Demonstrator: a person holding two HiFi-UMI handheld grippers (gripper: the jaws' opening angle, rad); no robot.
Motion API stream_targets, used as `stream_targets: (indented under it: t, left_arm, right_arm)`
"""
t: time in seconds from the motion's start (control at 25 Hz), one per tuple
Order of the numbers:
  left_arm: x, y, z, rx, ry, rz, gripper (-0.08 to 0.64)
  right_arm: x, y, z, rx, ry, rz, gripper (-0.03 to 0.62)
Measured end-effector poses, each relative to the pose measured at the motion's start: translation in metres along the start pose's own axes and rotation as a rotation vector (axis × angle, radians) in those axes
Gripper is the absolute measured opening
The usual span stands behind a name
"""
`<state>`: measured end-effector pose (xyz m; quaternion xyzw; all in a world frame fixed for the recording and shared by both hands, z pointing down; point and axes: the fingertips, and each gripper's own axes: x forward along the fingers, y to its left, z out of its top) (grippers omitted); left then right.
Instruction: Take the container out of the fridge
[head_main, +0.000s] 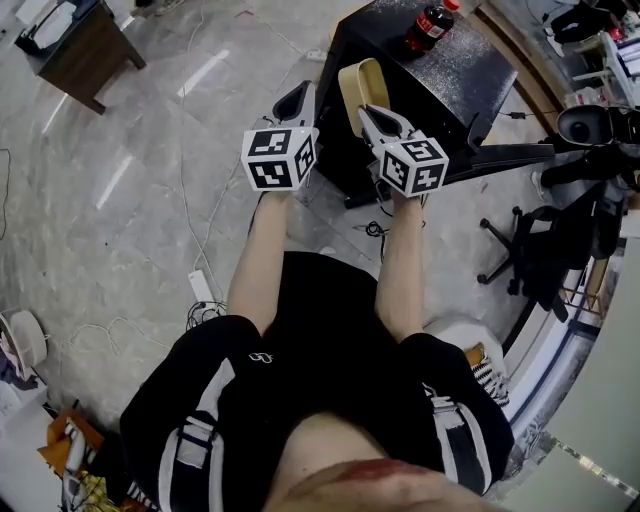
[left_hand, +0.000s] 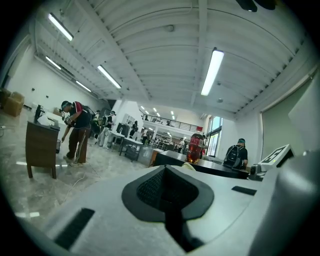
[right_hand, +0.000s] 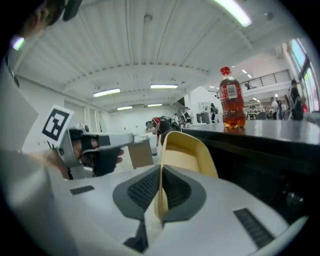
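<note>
My right gripper (head_main: 370, 113) (right_hand: 160, 187) is shut on the rim of a pale yellow container (head_main: 361, 82) (right_hand: 186, 152), which it holds up in front of the black fridge (head_main: 455, 70) (right_hand: 272, 150). The container's open side faces the gripper in the right gripper view. My left gripper (head_main: 299, 94) (left_hand: 166, 172) is beside it on the left, shut with nothing between its jaws. It also shows in the right gripper view as the left gripper (right_hand: 95, 146) in a hand. A small part of the container (left_hand: 189, 166) peeks over the left gripper's jaws.
A cola bottle (head_main: 430, 25) (left_hand: 195, 148) (right_hand: 232, 99) stands on the fridge's top. A black office chair (head_main: 545, 250) is at the right, a dark wooden table (head_main: 80, 50) (left_hand: 42, 147) at the far left. Cables (head_main: 200, 300) lie on the marble floor. People (left_hand: 75, 132) stand in the background.
</note>
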<state>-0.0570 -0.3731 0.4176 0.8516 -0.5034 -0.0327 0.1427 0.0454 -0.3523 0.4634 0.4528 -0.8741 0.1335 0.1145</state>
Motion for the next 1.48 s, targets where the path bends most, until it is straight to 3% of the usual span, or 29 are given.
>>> stream_targets:
  t: [0.12,0.28,0.48,1.0,1.48]
  left_arm:
    - [-0.008,-0.005,0.005,0.019,-0.010,0.001,0.008]
    - [-0.016,-0.009,0.011,0.044,-0.019,0.005,0.008]
    - [-0.021,-0.016,0.013,0.072,-0.017,0.003,0.008]
    - [-0.018,-0.022,0.009,0.062,-0.021,-0.002,0.008]
    - [-0.014,-0.022,0.010,0.055,-0.033,0.001,0.008]
  right_arm:
    - [-0.009,0.009,0.010,0.143,-0.124,0.085,0.018]
    - [-0.022,0.014,0.027,0.253,-0.277,0.151,0.018]
    - [-0.036,0.022,0.039,0.245,-0.396,0.181,0.018]
    - [-0.048,0.015,0.052,0.223,-0.464,0.156,0.018]
    - [-0.043,0.010,0.051,0.203,-0.453,0.148,0.018]
